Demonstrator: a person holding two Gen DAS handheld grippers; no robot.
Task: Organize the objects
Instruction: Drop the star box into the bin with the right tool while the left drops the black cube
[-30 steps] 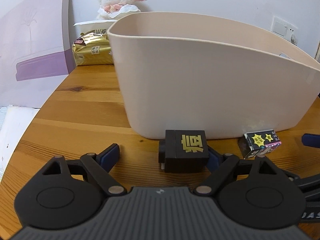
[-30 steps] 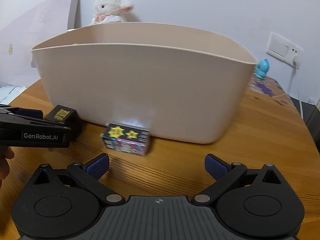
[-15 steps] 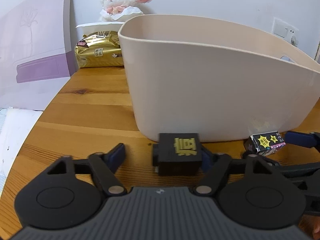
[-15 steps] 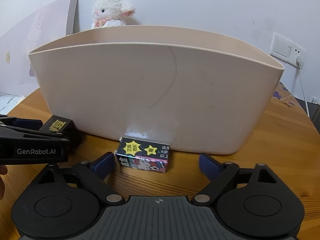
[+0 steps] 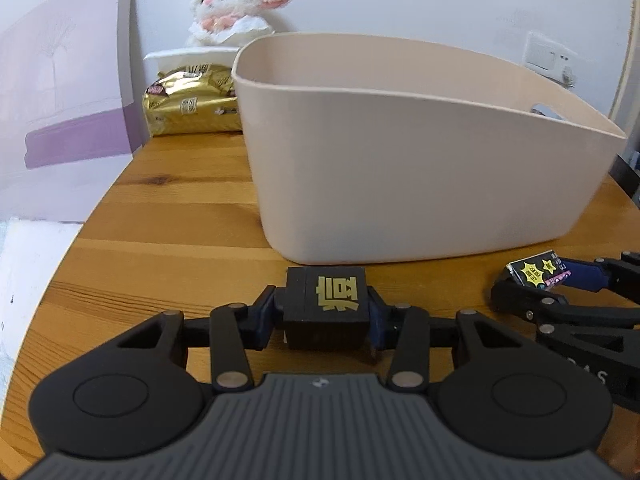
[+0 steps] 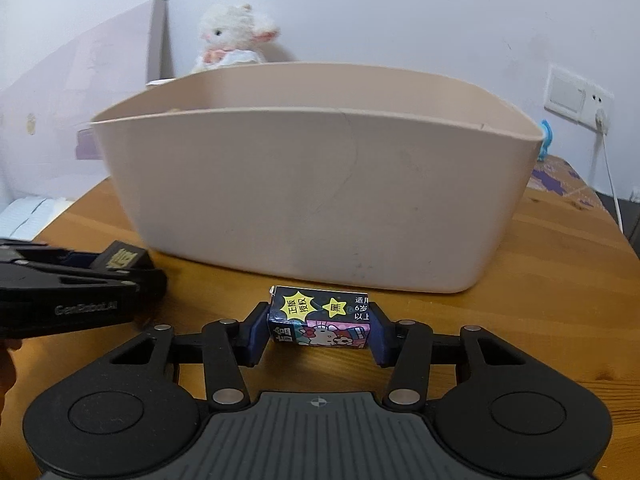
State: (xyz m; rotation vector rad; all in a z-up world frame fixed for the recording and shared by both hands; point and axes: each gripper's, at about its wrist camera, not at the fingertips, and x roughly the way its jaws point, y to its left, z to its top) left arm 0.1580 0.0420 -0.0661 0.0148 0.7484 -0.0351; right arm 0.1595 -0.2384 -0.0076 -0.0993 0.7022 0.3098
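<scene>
My left gripper (image 5: 326, 312) is shut on a black box with a gold character (image 5: 326, 300), just in front of the beige plastic bin (image 5: 400, 184). My right gripper (image 6: 319, 326) is shut on a small dark cartoon box with yellow stars (image 6: 320, 320), also in front of the bin (image 6: 312, 200). The cartoon box (image 5: 536, 272) and the right gripper's fingers (image 5: 580, 276) show at the right of the left wrist view. The black box (image 6: 122, 258) held by the left gripper shows at the left of the right wrist view. Both boxes are at table level.
A wooden table (image 5: 180, 216) bears everything. A gold snack bag (image 5: 192, 104), a white tissue pack and a plush lamb (image 5: 232, 4) stand behind the bin's left end. A purple-and-white board (image 5: 68, 100) leans at the left. A wall socket (image 6: 576, 94) is at the right.
Both grippers have closed: the left on the black box, the right on the cartoon box. Both moved forward around their boxes first.
</scene>
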